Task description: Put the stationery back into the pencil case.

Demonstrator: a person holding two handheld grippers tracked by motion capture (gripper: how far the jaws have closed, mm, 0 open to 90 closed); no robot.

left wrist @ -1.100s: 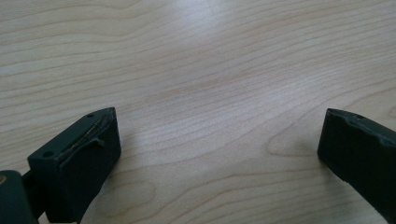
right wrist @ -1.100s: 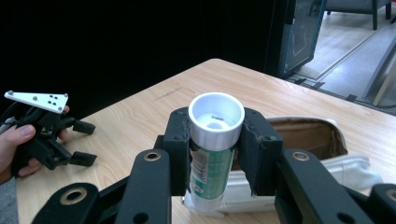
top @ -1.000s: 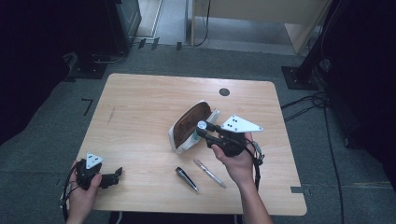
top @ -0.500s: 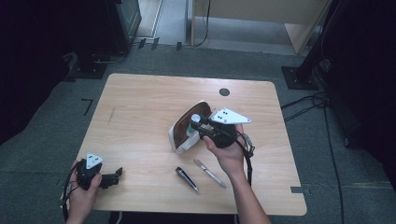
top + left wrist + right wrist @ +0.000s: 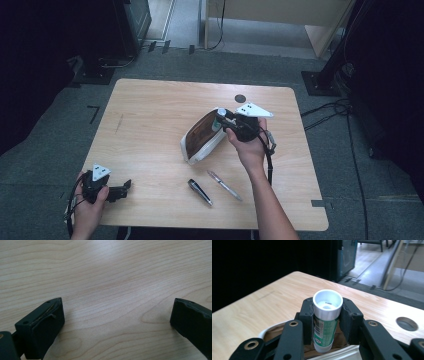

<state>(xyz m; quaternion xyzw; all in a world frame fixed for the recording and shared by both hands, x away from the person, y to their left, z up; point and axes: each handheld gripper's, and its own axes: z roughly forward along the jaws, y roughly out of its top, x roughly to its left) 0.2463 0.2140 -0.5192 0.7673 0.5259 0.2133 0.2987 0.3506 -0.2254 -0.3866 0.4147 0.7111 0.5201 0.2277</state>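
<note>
My right gripper [image 5: 220, 119] is shut on a green-and-white glue stick [image 5: 326, 320] with a white cap, held upright between the two black jaws. It hovers over the far end of a white pencil case [image 5: 200, 137] whose brown inside [image 5: 277, 333] lies open on the wooden table [image 5: 150, 110]. At the near left corner of the table my left gripper [image 5: 125, 186] rests low, its jaws spread wide with bare wood [image 5: 112, 297] between them.
A black clip-like object [image 5: 200, 192] and a silver pen [image 5: 224, 185] lie on the table in front of the pencil case. A dark round hole [image 5: 240, 98] sits near the table's far edge. Dark equipment stands on the floor beyond the table.
My right gripper has carried the glue stick leftward and slightly lower, over the open pencil case. The left gripper has stayed still.
</note>
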